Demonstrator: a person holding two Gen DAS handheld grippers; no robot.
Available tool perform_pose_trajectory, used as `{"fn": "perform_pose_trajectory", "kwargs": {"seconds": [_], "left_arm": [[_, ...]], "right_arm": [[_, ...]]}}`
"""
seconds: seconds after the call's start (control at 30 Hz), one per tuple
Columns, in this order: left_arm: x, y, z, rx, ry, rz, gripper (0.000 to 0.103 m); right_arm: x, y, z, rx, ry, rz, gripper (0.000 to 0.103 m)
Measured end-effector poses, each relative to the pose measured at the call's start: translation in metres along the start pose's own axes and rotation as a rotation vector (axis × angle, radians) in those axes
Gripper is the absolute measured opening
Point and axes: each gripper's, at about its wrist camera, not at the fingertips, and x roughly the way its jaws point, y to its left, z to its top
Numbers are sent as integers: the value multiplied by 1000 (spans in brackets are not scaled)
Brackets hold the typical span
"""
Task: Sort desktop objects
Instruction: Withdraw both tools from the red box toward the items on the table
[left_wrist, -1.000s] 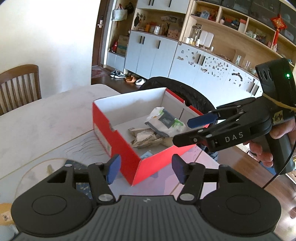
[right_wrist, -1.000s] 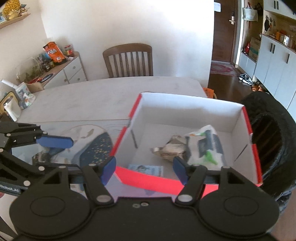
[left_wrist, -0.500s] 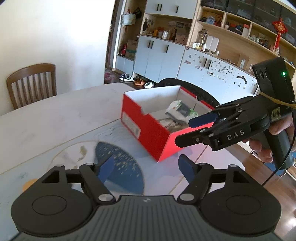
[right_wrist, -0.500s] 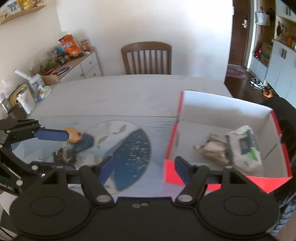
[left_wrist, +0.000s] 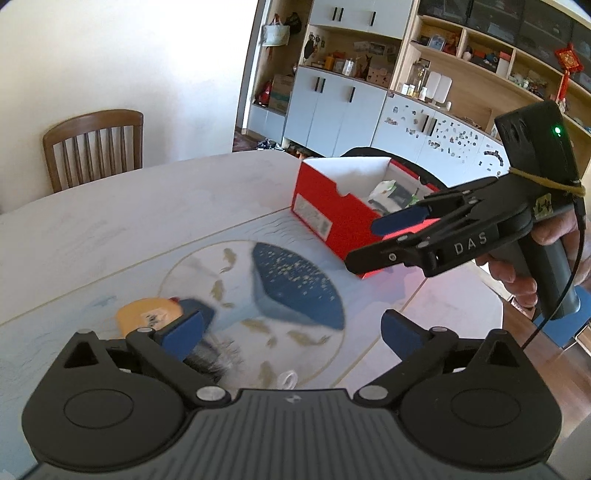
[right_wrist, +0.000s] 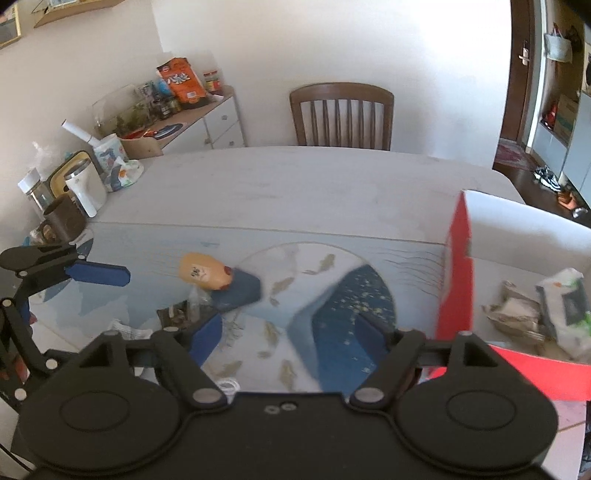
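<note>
The left hand-held gripper (left_wrist: 290, 326), jaws wide and empty, is nearer the bottle (left_wrist: 147, 317), lying sideways just beyond its left finger.

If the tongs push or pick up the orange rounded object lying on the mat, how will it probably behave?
The orange rounded object lies on its side and looks egg-like, so a push may roll it. Its smooth skin may slip between the open left tongs. The picture is blurred, so its weight and stiffness cannot be judged.
</note>
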Motion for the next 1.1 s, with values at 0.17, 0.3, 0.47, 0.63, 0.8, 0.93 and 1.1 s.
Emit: {"fn": "perform_pose_trajectory", "kwargs": {"seconds": [0.17,0.3,0.47,0.63,0.8,0.93,1.1], "left_arm": [[-8,22,-19,3,12,7,103],[-11,38,-35,11,29,27,103],[-12,57,-53,19,65,31,103],[-13,71,-69,37,96,28,103],[-10,85,-85,83,132,18,103],[-4,91,-97,145,168,6,103],[0,97,-109,208,188,-7,103]], "right_arm": [[18,21,0,-9,9,9,79],[34,33,-2,-3,33,19,79],[53,44,-6,-3,68,5,79],[68,54,-8,-3,95,-11,79],[86,60,-9,-1,114,-33,79],[101,63,-9,17,131,-43,79],[115,75,-6,-9,151,-40,79]]}}
